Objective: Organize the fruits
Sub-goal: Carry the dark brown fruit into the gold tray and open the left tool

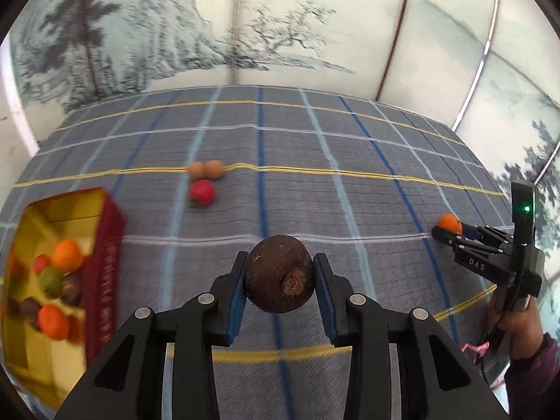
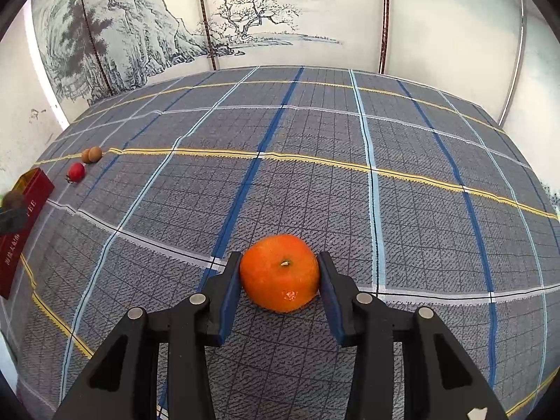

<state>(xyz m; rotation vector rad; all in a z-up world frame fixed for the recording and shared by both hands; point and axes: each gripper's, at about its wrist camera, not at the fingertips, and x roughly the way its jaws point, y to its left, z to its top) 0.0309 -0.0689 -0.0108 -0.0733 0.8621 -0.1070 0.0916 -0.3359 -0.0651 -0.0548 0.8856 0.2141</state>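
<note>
My left gripper [image 1: 279, 258] is shut on a dark brown round fruit [image 1: 278, 278] with a fibrous tuft, held above the checked cloth. To its left, a red box [image 1: 105, 245] with a yellow lining holds several fruits, orange, green, red and brown. My right gripper [image 2: 280, 258] is shut on an orange tangerine [image 2: 280, 272] that rests on the cloth. In the left wrist view the right gripper [image 1: 444, 232] sits far right with the tangerine [image 1: 449, 223] at its tips. The brown fruit [image 2: 14, 198] also shows at the left edge of the right wrist view.
A red fruit [image 1: 202, 191] and two tan round fruits [image 1: 205, 169] lie together on the cloth beyond the box. A blue-grey checked cloth [image 2: 350, 182] covers the table. A painted folding screen [image 2: 245, 17] stands behind the far edge. A hand [image 1: 518, 322] holds the right gripper.
</note>
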